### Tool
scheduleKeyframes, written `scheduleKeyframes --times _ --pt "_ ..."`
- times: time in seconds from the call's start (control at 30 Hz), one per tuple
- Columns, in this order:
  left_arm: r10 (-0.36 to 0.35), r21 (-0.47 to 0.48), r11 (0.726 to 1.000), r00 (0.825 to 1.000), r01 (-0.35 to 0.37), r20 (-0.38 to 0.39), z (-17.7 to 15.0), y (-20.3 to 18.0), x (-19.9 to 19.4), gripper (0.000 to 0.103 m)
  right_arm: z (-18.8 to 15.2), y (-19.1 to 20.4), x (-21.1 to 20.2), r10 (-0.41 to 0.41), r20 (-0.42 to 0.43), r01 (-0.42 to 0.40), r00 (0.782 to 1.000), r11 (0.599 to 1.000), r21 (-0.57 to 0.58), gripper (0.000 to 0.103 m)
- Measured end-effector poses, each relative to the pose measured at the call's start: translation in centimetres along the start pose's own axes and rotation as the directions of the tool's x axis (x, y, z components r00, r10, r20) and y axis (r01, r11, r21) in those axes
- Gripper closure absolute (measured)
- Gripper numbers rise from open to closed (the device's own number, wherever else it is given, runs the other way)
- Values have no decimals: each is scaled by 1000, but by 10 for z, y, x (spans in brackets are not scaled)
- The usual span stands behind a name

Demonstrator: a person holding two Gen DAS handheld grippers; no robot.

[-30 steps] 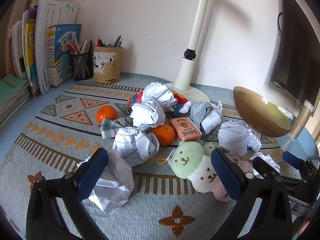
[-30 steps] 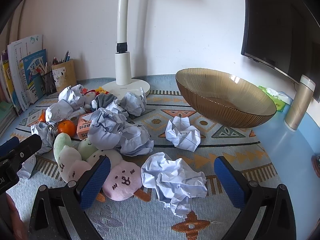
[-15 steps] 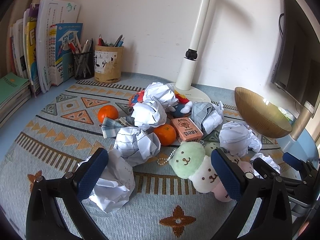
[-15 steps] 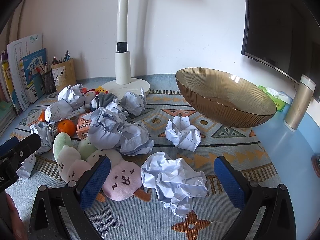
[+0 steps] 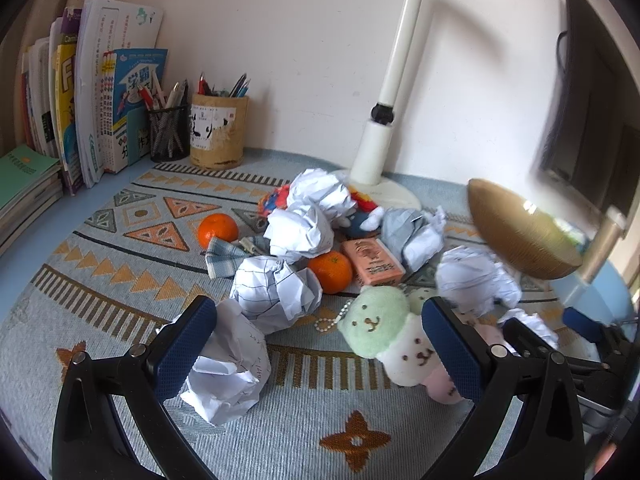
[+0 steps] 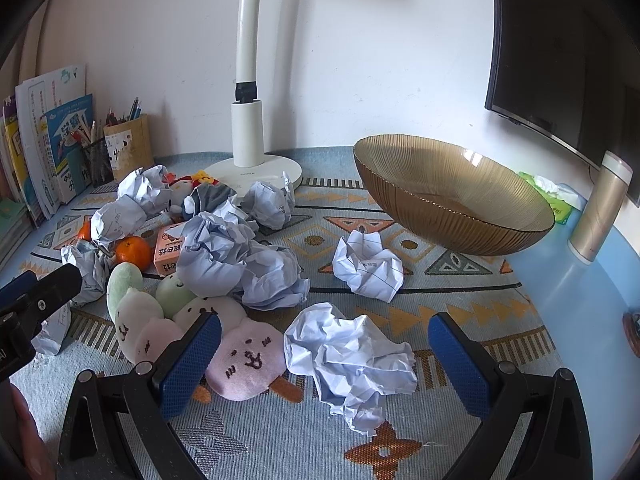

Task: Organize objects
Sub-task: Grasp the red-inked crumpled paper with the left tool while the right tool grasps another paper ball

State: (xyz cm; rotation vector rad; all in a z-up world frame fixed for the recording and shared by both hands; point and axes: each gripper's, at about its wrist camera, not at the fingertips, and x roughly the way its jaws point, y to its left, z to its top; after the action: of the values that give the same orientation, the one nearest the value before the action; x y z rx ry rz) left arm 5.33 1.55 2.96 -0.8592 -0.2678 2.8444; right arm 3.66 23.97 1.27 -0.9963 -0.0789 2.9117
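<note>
- Paper balls (image 6: 350, 354), plush toys (image 5: 394, 330), two oranges (image 5: 331, 271) and a small pink box (image 5: 372, 261) lie jumbled on the patterned mat (image 5: 120, 280), filling the middle of both views.
- Right gripper (image 6: 324, 362) hovers low in its frame, fingers spread wide and empty, with one paper ball lying between them on the mat.
- Left gripper (image 5: 320, 350) is likewise spread and empty; another crumpled sheet (image 5: 224, 368) sits just beside its left finger (image 5: 186, 346).
- Crumpled paper looks very light and springy; a pinch across its bulkiest middle should hold, though it will crush.
- Plush toys look soft and light: grip the body. Oranges are round, firmer and heavier, and may roll.
- Brown glass bowl (image 6: 452, 196), empty at right of the right view, looks breakable.
</note>
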Motion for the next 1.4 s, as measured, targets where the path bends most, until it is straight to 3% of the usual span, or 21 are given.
scheduleKeyframes --times 0.1,0.23,0.43,0.5,0.6,0.67,0.77,0.83,0.93,0.97,1.0,1.03,1.07,1.1,1.17,1.23,1.3,1.4 --pt "-68 -68 995 998 68 9 -6 19 -24 1 0 -3 -5 25 26 -25 999 1000 12 0" --pt "-17 -57 998 998 13 -57 -19 52 -51 1 0 -3 -10 96 26 -96 995 995 2 0" --pt "-44 -60 998 992 37 -119 -32 93 -68 1 -1 7 -20 232 -24 -233 972 972 -33 0" --pt "-9 -62 998 991 1 -135 -32 100 -65 1 4 15 -25 324 -54 -326 944 945 -25 0" --pt "58 -27 998 985 -63 -162 -31 99 -53 1 21 51 -33 500 -105 -506 859 862 -38 0" --pt "71 -33 996 983 -78 -171 -29 99 -45 1 32 79 -33 553 -139 -564 822 823 -62 0" --pt "92 -71 991 973 -109 -212 -21 102 -28 1 48 130 -16 574 -211 -602 791 792 -99 5" --pt "109 -53 991 964 -126 -240 -17 100 -19 1 54 157 4 568 -254 -608 783 786 -114 20" --pt "120 -22 991 962 -129 -246 -20 98 -15 3 57 180 39 555 -353 -614 754 785 -77 29" --pt "117 -22 992 961 -127 -250 -21 99 -14 7 57 183 47 544 -366 -604 755 794 -66 29" --pt "120 -21 991 958 -130 -260 -22 100 -11 20 56 185 54 540 -367 -597 757 800 -55 30" --pt "117 -24 991 953 -129 -281 -23 101 -7 32 56 186 60 535 -368 -589 761 807 -44 35" --pt "114 -29 991 951 -128 -287 -24 102 -7 35 54 185 63 524 -368 -574 769 818 -35 40" --pt "121 -28 991 955 -133 -270 -24 103 -9 46 55 184 65 510 -358 -557 782 830 -35 50" --pt "112 -28 992 957 -124 -269 -24 102 -10 47 56 183 66 497 -346 -544 796 838 -48 67" --pt "102 -29 993 959 -114 -264 -21 99 -12 48 59 173 63 521 -342 -561 782 827 -22 82" --pt "105 -18 994 964 -112 -243 -16 92 -18 48 61 163 55 554 -323 -585 767 811 3 82" --pt "106 -12 994 969 -111 -223 -5 83 -25 48 65 150 34 583 -273 -607 765 795 -2 82"
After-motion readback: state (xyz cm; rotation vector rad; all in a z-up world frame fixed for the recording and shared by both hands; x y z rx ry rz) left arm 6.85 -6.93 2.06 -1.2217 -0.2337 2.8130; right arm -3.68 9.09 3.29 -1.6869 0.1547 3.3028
